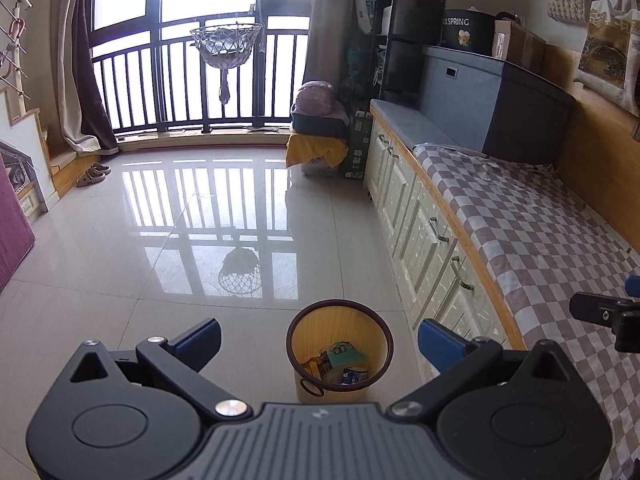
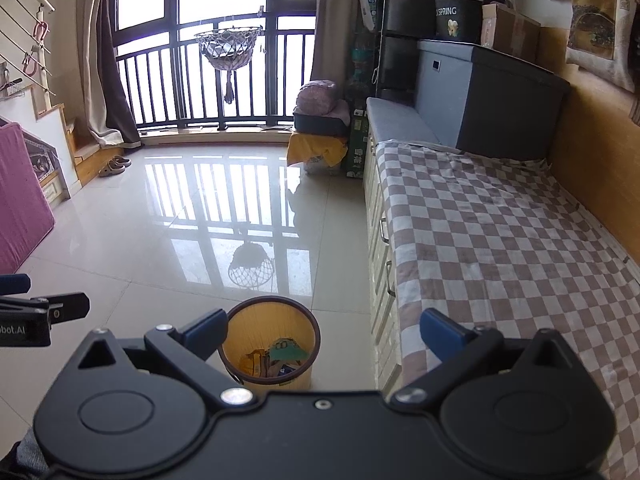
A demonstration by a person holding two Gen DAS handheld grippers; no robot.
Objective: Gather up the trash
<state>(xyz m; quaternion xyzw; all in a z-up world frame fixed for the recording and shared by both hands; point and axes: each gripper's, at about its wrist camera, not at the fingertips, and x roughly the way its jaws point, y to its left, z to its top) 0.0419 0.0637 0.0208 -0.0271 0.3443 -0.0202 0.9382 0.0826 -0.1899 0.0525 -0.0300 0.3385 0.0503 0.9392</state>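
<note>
A yellow waste bin [image 1: 308,322] with a dark rim stands on the tiled floor beside the bench. It holds several pieces of trash [image 1: 340,362], among them green and blue wrappers. It also shows in the right wrist view [image 2: 256,316] with its trash [image 2: 280,358]. My left gripper [image 1: 320,340] is open and empty, above and just behind the bin. My right gripper [image 2: 322,332] is open and empty, a little right of the bin, over the bench edge. The right gripper's tip shows at the right edge of the left wrist view [image 1: 604,314].
A long bench with white drawers [image 1: 416,216] and a checked cloth [image 2: 500,232] runs along the right. A grey storage box [image 1: 492,100] sits at its far end. A stack with a yellow cloth [image 1: 316,148] stands by the window railing. Slippers [image 1: 94,173] lie far left.
</note>
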